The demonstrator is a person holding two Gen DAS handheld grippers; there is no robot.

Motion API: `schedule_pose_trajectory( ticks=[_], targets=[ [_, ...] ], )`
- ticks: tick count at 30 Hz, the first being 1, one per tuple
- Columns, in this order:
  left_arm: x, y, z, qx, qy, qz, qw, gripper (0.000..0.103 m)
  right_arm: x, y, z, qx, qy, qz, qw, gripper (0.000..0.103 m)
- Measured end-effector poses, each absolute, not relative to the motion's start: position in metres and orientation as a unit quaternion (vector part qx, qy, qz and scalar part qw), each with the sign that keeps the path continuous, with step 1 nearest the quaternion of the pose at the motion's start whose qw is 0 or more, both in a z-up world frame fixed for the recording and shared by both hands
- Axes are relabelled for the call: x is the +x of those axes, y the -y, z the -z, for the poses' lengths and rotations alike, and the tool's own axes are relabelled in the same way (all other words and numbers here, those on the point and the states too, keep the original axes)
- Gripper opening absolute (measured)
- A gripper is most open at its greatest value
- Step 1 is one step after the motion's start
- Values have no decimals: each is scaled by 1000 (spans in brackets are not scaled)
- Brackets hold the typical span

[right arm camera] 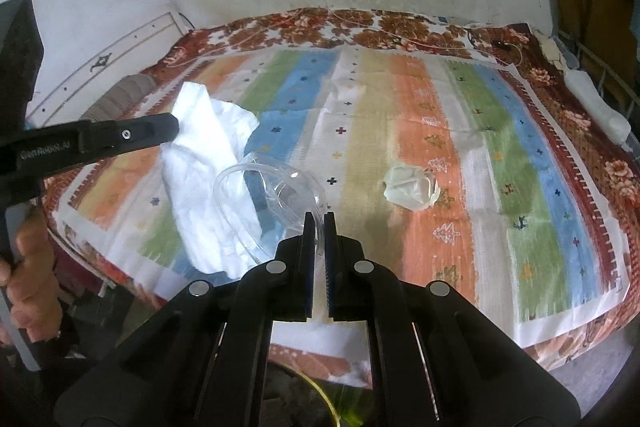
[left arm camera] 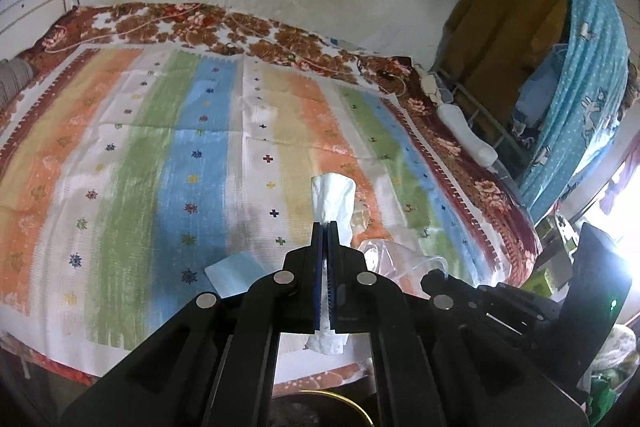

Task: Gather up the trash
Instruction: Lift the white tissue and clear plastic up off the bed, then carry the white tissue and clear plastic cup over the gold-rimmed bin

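STEP: carry-off, 2 items lifted over the bed (right arm camera: 560,267) | left tongs (left arm camera: 327,227) clamped on white tissue (left arm camera: 333,197); right tongs (right arm camera: 319,219) clamped on clear plastic cup (right arm camera: 268,195) | NEXT: likely drop into the bin; location uncertain | REMAINING: crumpled wad (right arm camera: 412,187) on striped cloth (right arm camera: 440,115); nothing obstructs it

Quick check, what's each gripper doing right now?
Left gripper: shut on white tissue.
Right gripper: shut on clear plastic cup.
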State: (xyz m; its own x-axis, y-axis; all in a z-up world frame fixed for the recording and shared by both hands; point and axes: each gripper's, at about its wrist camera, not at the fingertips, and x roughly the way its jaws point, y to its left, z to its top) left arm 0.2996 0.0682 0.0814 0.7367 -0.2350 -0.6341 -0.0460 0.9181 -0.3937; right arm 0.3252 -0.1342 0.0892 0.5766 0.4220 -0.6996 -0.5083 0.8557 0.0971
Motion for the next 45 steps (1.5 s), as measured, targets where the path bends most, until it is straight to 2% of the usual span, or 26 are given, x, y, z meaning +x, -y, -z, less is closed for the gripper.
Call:
schedule_pose_trajectory(
  ticks=[22,45],
  targets=[
    [206,-48,-102,-196,-327,85,921,1,242,176,-104,-22,-367,-294,882,3],
    [129,-23,-48,-190,-391,80,897,1,169,187,-61,-47,-402,-311,860,4]
  ],
)
